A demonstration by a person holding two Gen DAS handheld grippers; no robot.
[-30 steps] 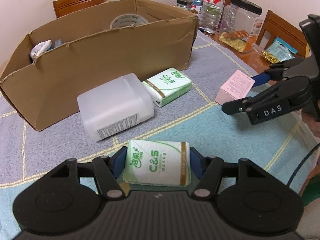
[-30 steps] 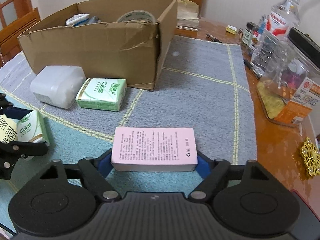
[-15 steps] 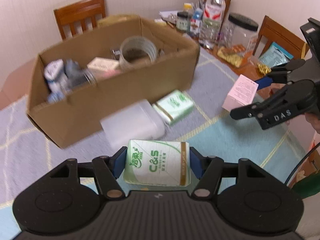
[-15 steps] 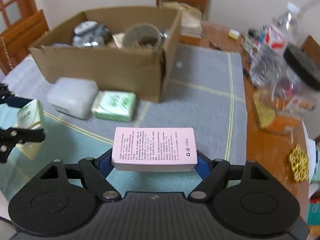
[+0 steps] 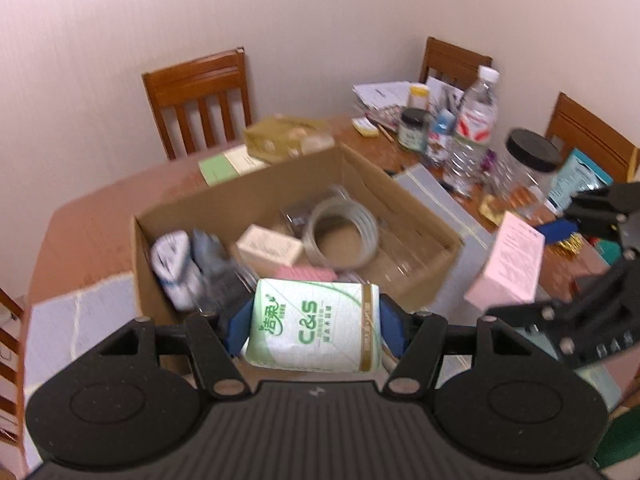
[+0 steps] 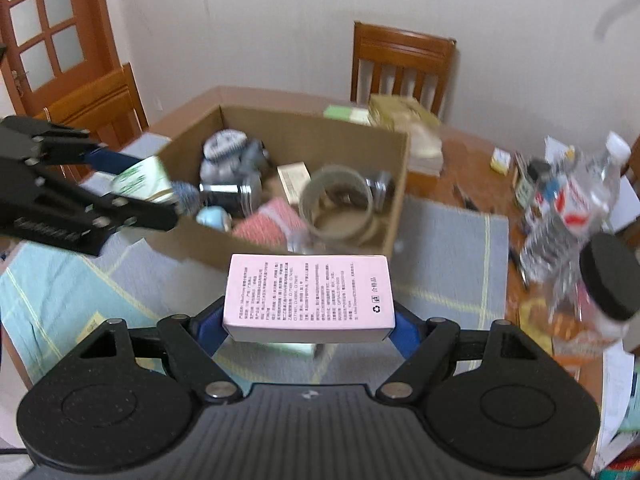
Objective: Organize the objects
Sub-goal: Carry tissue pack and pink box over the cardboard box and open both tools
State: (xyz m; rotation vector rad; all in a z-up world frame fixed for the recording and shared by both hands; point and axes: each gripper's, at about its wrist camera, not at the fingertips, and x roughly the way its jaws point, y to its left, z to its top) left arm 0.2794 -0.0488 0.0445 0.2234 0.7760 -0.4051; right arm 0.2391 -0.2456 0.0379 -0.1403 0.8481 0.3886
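My left gripper (image 5: pixel 314 326) is shut on a green-and-white tissue pack (image 5: pixel 312 324), held in the air at the near edge of the open cardboard box (image 5: pixel 400 196). My right gripper (image 6: pixel 308 326) is shut on a pink box (image 6: pixel 308 294), raised above the grey mat in front of that cardboard box (image 6: pixel 400 184). Each view shows the other gripper: the pink box (image 5: pixel 508 264) at the right of the left wrist view, the tissue pack (image 6: pixel 142 180) at the left of the right wrist view. Inside the cardboard box lie a tape roll (image 5: pixel 340 236), a small beige carton (image 5: pixel 270 246), socks and a jar.
The cardboard box stands on a grey and teal mat (image 6: pixel 444 248) on a wooden table. Water bottles (image 5: pixel 474 124), jars and a black-lidded clear canister (image 5: pixel 528 168) crowd the table's right side. Wooden chairs (image 5: pixel 200 100) stand around the table, and a door (image 6: pixel 44 28) is at far left.
Both grippers have risen with their loads and now look down into the cardboard box from above. The white plastic container and second tissue pack on the mat have dropped out of view.
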